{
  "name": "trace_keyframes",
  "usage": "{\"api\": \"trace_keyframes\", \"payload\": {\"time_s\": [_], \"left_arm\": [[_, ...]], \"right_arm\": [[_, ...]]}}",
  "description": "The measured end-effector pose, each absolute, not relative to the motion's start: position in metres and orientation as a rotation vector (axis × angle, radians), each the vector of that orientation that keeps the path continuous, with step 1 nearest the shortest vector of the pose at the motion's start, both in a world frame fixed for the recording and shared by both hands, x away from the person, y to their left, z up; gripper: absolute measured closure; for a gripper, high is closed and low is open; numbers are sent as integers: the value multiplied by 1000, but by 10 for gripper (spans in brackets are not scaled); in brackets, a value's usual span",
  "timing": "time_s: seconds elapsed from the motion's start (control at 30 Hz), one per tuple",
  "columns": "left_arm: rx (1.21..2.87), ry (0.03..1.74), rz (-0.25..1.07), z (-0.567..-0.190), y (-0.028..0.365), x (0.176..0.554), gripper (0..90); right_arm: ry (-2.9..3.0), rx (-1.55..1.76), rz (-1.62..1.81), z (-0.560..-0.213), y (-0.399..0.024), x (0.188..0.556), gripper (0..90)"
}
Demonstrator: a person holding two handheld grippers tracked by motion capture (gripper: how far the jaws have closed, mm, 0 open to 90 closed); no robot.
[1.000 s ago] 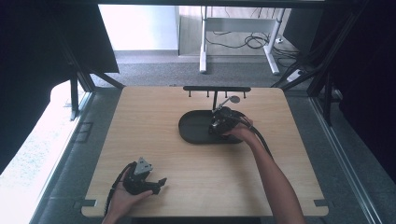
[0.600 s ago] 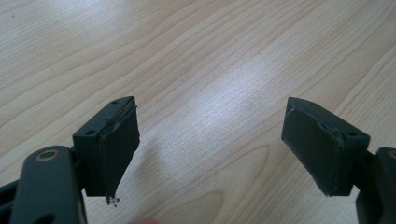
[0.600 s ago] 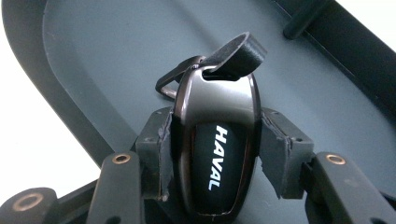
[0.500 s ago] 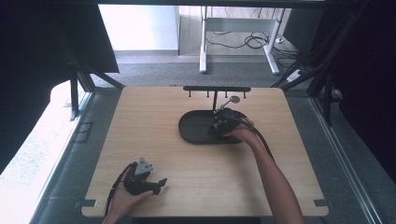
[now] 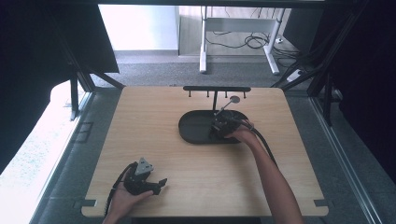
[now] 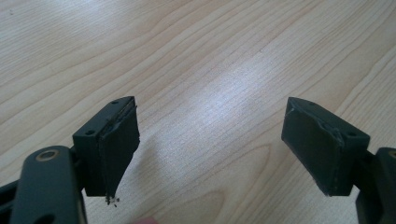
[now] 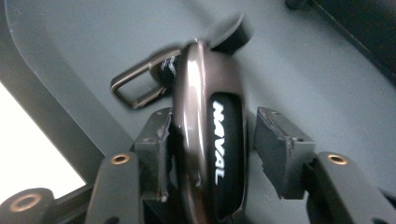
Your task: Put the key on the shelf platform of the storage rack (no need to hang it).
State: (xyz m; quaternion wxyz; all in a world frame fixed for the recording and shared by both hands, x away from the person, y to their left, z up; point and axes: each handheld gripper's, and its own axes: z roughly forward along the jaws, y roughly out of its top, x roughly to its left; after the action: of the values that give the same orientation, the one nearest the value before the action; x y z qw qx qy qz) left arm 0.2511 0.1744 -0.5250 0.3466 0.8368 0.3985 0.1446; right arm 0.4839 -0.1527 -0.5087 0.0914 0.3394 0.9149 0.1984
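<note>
**Dark handle laid in the tray, right jaws coming off it**

In the right gripper view, the right gripper (image 7: 212,149) stood over the floor of the black tray (image 7: 70,56) with a glossy dark-brown handle (image 7: 208,140) marked "NAVAL" lying lengthwise between its jaws. The left-hand jaw was against the handle's side or very nearly so; the right-hand jaw stood clear of it with a plain gap, so the jaws had just been opening and no longer pinched the piece. Beyond the jaw tips, a flat metal loop (image 7: 140,86) stuck out from the handle's far end. In the high view, the right gripper (image 5: 223,128) sat low in the tray (image 5: 196,130), under the hook rack (image 5: 216,88).

The left gripper (image 6: 212,154) rested over bare tabletop (image 6: 196,70), its jaws wide apart with nothing between them; the high view placed it (image 5: 159,183) near the table's front edge, well apart from the tray.

By my reading, the setting-down was as good as done: the handle appeared to lie in the tray. What remained was to spread the jaws fully and lift the right gripper away without dragging the piece
</note>
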Motion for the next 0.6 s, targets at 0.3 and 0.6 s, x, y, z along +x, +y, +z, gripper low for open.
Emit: {"api": "trace_keyframes", "payload": {"time_s": [0.3, 0.6], "left_arm": [[2172, 1036, 375, -524, 174, 251, 193], [2173, 1032, 377, -524, 174, 251, 193]], "right_arm": [[2628, 988, 695, -483, -161, 470, 382], [2586, 924, 829, -458, -177, 436, 376]]}}
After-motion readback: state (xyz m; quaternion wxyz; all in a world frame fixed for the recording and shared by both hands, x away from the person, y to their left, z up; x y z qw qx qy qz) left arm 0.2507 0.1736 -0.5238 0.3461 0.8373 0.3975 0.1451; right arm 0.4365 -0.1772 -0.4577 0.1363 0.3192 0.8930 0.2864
